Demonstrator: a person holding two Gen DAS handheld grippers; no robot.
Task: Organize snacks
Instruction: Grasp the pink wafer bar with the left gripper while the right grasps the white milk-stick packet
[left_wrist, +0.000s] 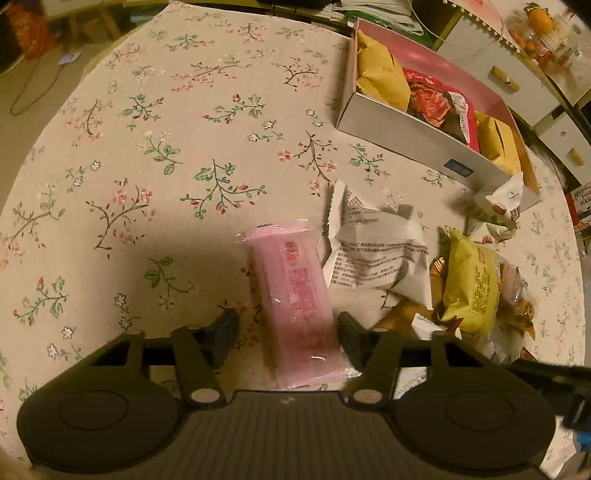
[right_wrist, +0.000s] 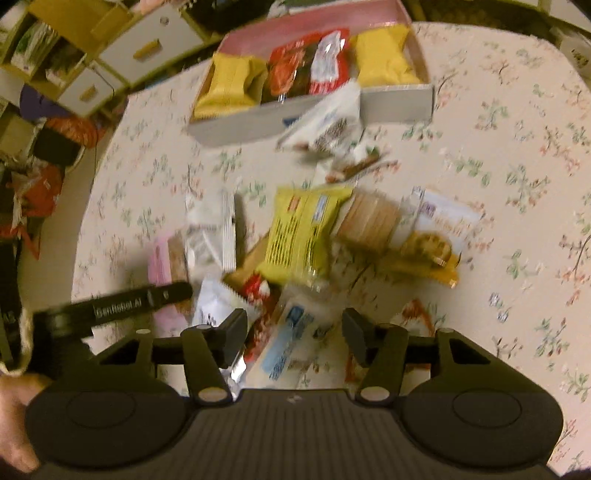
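A pink wrapped snack bar (left_wrist: 295, 291) lies lengthwise on the floral tablecloth between the fingers of my left gripper (left_wrist: 288, 334). The right pad is at the bar's edge, while the left pad stands a little off it, so the gripper is open. My right gripper (right_wrist: 295, 332) hovers open over a white and blue packet (right_wrist: 291, 339) at the near edge of the snack pile. That view is blurred, and I see no pad pressing on the packet. A pink-lined box (right_wrist: 399, 103) at the back holds yellow and red packets.
Loose snacks lie heaped: a white printed packet (left_wrist: 373, 247), a yellow-green packet (right_wrist: 303, 229), crackers (right_wrist: 369, 221). One left-gripper finger (right_wrist: 162, 295) reaches in beside the pink bar (right_wrist: 160, 258). Bare tablecloth (left_wrist: 166, 147) spreads left. Drawers (right_wrist: 147, 48) stand beyond the table.
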